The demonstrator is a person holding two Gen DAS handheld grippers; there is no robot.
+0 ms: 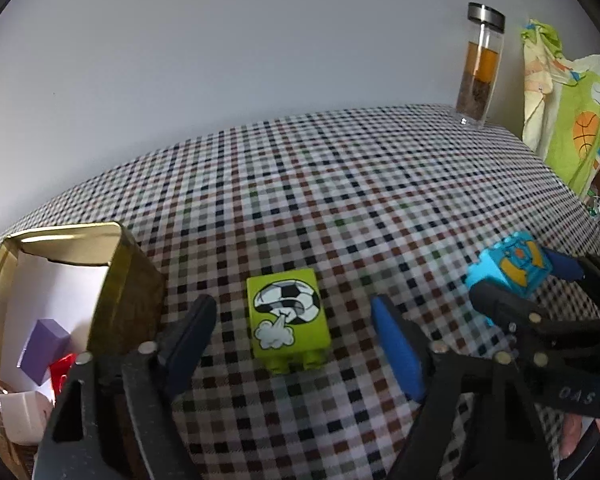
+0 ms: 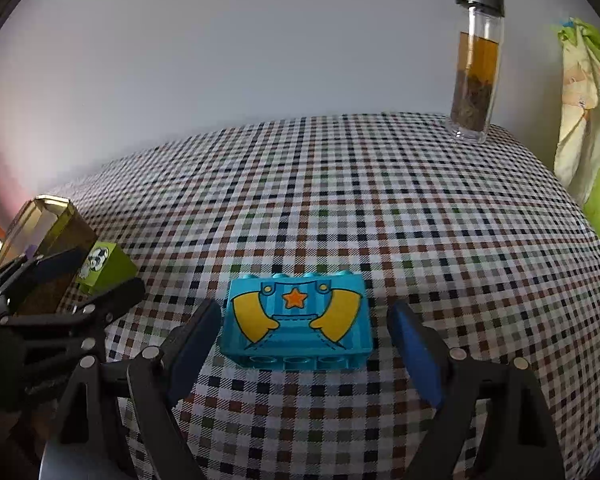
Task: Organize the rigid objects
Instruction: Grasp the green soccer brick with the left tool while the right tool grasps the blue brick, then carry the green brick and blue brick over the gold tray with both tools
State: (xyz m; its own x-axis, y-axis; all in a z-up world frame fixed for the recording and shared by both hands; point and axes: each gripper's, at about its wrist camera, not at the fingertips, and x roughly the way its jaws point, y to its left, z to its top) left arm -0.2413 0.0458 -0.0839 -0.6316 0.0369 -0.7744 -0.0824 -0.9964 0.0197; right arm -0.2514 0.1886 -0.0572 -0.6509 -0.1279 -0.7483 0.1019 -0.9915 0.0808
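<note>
Left wrist view: your left gripper [image 1: 290,344] has its jaws spread with the green block [image 1: 288,318] lying between them on the checked tablecloth [image 1: 340,184]. Neither pad touches it; there is a gap of cloth on each side, wider toward the blue-padded finger [image 1: 398,350]. The block shows a football print on its upper face and its studs face back toward you. Just outside the dark finger [image 1: 190,332] stands the gold tin [image 1: 120,272], open at the top, with a purple block [image 1: 44,350], a red piece [image 1: 62,370] and a white piece [image 1: 20,412] inside. Beyond the blue-padded finger you can see your right gripper [image 1: 516,280] straddling the blue block [image 1: 508,268].

In the right wrist view, your right gripper [image 2: 304,340] is also held wide, with the blue block [image 2: 298,320] resting on the cloth between the fingers. Both pads stand clear of it, the dark one nearly at its edge. Its printed face with yellow sleeves and an orange star faces up. Outside the dark finger [image 2: 192,340] are your left gripper [image 2: 88,276], the green block [image 2: 108,266] and the tin [image 2: 48,232]. Far ahead, past the fingertips, a glass tea bottle [image 2: 474,68] stands upright near the cloth's far edge.
</note>
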